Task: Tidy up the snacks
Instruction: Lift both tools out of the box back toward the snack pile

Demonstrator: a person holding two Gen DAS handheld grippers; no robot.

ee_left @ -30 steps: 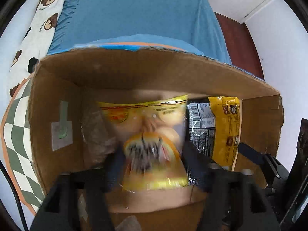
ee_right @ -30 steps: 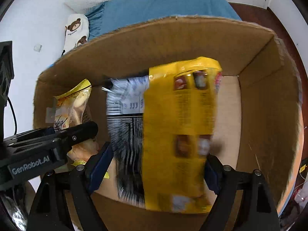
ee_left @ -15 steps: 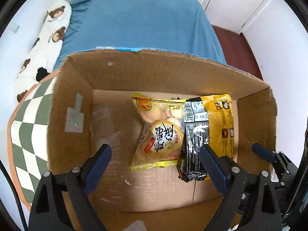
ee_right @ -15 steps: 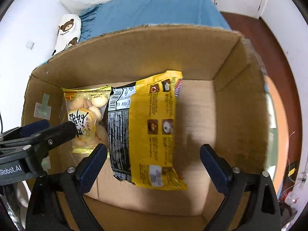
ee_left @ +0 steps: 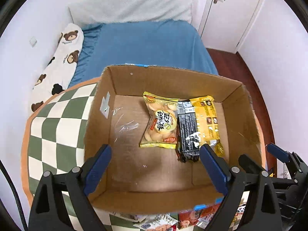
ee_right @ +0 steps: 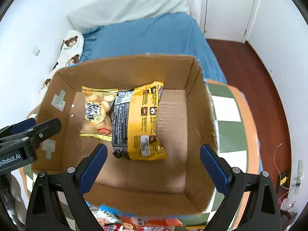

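- We've got two packs down flat in the cardboard box point(ee_left: 100, 115): biscuit bag point(ee_left: 160, 124) on the left, touching the black-and-yellow pack point(ee_left: 200, 127) to its right.
- Left gripper point(ee_left: 154, 165) and right gripper point(ee_right: 152, 163) both spread wide, nothing between the fingers.
- Left to do: loose snacks point(ee_right: 138, 222) near the box's front wall, count unclear, they're blurred.
- Only the right wrist view shows bare box floor right of the packs.

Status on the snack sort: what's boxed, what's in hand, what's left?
Done: biscuit bag and yellow-black packet lie flat in the cardboard box. In hand: nothing; left gripper and right gripper are open and empty. Left: loose snack packets outside the box's near wall.
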